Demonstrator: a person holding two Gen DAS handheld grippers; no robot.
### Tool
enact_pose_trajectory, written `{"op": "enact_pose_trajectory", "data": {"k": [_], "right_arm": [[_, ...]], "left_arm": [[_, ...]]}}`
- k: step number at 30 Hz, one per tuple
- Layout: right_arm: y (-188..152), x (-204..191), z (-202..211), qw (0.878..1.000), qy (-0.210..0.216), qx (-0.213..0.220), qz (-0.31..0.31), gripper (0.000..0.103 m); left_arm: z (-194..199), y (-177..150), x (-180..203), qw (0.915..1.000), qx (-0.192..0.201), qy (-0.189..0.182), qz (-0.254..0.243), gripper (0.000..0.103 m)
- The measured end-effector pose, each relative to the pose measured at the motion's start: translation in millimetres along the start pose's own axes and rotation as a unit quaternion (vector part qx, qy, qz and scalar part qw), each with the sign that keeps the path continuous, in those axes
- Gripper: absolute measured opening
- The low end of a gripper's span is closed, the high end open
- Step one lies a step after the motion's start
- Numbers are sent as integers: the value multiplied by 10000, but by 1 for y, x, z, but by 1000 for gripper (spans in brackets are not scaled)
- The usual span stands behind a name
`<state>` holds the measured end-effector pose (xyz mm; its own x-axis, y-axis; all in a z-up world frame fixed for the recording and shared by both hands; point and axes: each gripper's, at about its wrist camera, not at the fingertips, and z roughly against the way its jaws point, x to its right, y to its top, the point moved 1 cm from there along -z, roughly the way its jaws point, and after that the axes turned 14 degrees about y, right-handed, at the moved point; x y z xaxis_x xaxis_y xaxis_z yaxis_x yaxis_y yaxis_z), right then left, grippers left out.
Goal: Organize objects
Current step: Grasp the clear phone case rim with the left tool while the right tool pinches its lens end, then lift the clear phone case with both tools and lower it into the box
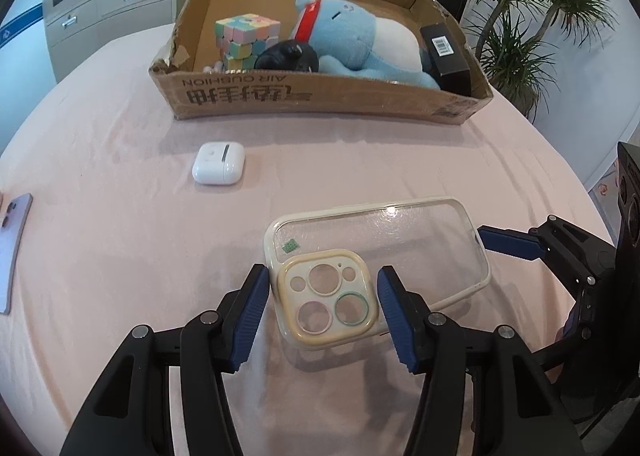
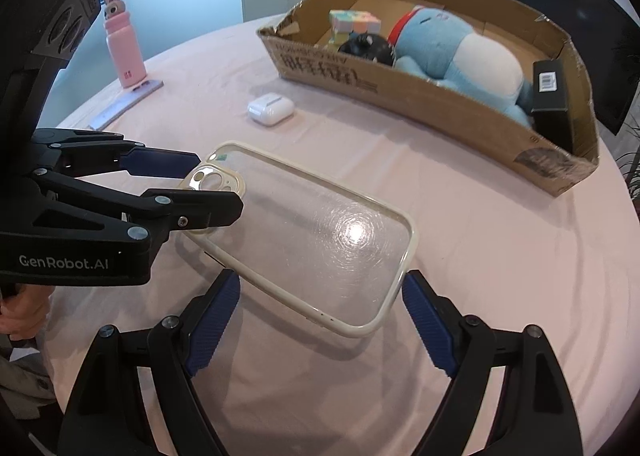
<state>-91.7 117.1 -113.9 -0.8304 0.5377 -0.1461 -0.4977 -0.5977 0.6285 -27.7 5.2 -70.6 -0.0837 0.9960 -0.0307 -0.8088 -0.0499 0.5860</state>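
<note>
The clear phone case [image 1: 376, 256] sits raised off the pink-clothed bench [image 1: 120, 256], camera-cutout end toward the left hand-held gripper [image 1: 322, 312], plain end toward the right hand-held gripper [image 2: 316, 324]. It casts a shadow underneath, so it looks lifted, not lying flat.

Left hand-held gripper: jaws narrow, w/ the cutout corner between the blue pads. In the right wrist view its fingers pinch that corner top & bottom, so I judge it's holding the case. Right hand-held gripper: jaws wide, straddling the plain end, pads apart from the rim on both sides, not gripping.

Likely step: get the case into the cardboard box [image 1: 320, 95], beyond it on the bench. Box already has a plush toy [image 1: 360, 39], pastel cube [image 1: 246, 39], a black round item [image 1: 288, 55] & a black carton [image 1: 444, 51].

To do it well:
- One-corner grip on a thin flexible shell may sag or twist, so keep it level, move slow.
- Clear the box's front wall before lowering.
- Aim for the bare cardboard at the back-left; the front is crowded.
- Keep the right jaws off the rim so they don't snag it.

Earbud case [image 1: 218, 163] & phone [image 1: 12, 252] are still on the bench, to do later.
</note>
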Motion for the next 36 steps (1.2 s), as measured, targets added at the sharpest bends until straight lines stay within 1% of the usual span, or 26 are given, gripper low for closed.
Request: {"op": "enact_pose_trajectory", "data": {"k": [3,4,5,6,8,15,19,25,29,36], "right_arm": [[6,1,8,9999,-47,123,-20,83],[9,2,11,9998,-55,190,-40,82],[12,2,14,9996,-114,267,-67,78],[16,5,18,9991,-208,343,-116,77],[23,12,21,9988,-210,420,-167,77],[30,24,27,9976,-271,537,-331,75],[33,27,32,9967,-321,638,-396,74],[54,35,46,9943,-487,878,-357,74],[76,43,58,9913,-655,1107,-263,74],[118,68,68,9854,-842,1442,-320,74]], "left_arm": [[6,10,0,9999,115,-26,-31,54],[7,13,0,9999,109,-62,-17,54],[8,16,-1,9999,104,-124,-5,54],[10,19,0,9998,126,-169,8,54],[13,24,2,9996,195,-202,-42,54],[14,41,7,9994,290,-213,-22,54],[19,52,10,9989,416,-192,-58,54],[27,82,14,9978,646,-118,-93,54],[31,108,17,9967,783,-175,-79,54],[27,159,20,9948,1010,-108,-73,54]]}}
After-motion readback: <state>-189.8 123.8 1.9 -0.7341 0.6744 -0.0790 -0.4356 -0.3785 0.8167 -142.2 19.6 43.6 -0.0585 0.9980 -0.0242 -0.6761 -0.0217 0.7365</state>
